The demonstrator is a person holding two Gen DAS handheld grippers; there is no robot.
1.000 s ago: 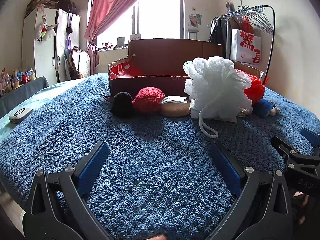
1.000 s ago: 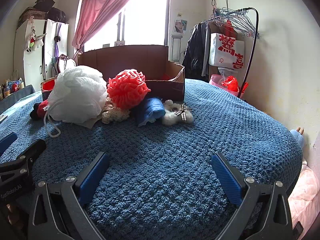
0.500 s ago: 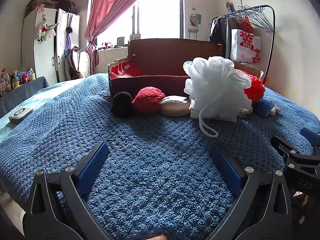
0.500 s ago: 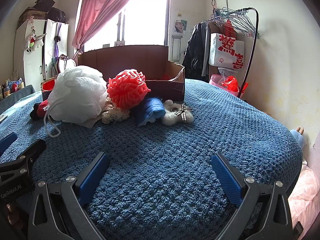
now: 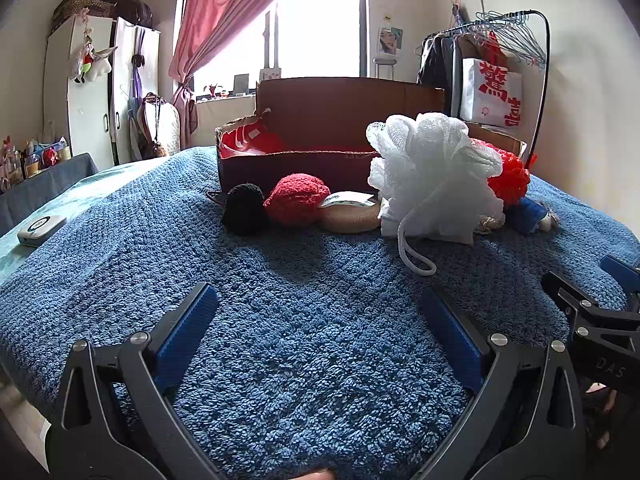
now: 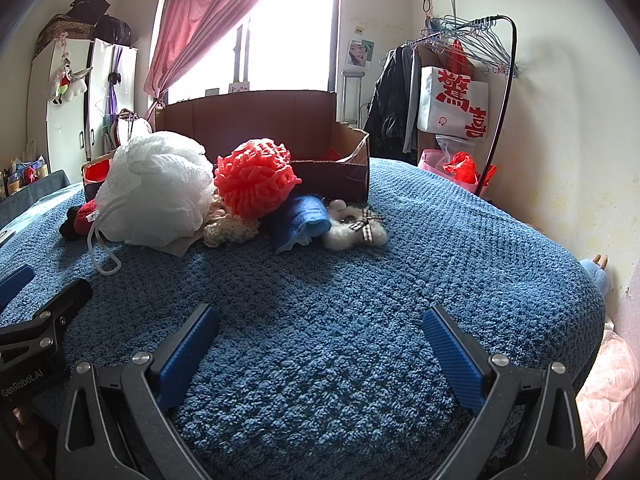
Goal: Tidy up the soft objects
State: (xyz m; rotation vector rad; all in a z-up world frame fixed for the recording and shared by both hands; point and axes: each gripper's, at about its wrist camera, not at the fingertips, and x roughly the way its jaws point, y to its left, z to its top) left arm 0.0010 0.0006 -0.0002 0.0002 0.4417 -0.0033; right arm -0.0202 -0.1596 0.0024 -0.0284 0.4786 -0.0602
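The left tongs [image 5: 316, 312] and the right tongs [image 6: 320, 324] both hover low over a bed covered by a blue knitted blanket [image 5: 312, 360], each with its blue-padded fingers spread wide and nothing between them. They sit side by side, each visible at the edge of the other's view.

Farther along the blanket lies a row of soft things: a black pom-pom [image 5: 244, 210], touching a red fuzzy ball [image 5: 296, 199], then a tan sponge [image 5: 350, 218] with a paper label, and a large white mesh bath puff [image 5: 432, 180] whose cord loop trails toward the tongs. Beside the puff are a cream crocheted piece [image 6: 230, 230], a red-orange bath puff [image 6: 256, 182], a folded blue cloth [image 6: 300, 222] and a small white plush toy [image 6: 356, 230] with a checked bow.

Just behind the row stands an open cardboard box [image 5: 332, 120] with a tall back flap; something red shows inside at its left end, too unclear to identify.

Around the bed are a bright window with a pink curtain [image 5: 224, 28], a white wardrobe [image 5: 80, 88] on the left, and a clothes rack [image 6: 480, 64] with hangers and a white bag on the right. A small white device [image 5: 42, 230] rests at the bed's left edge.
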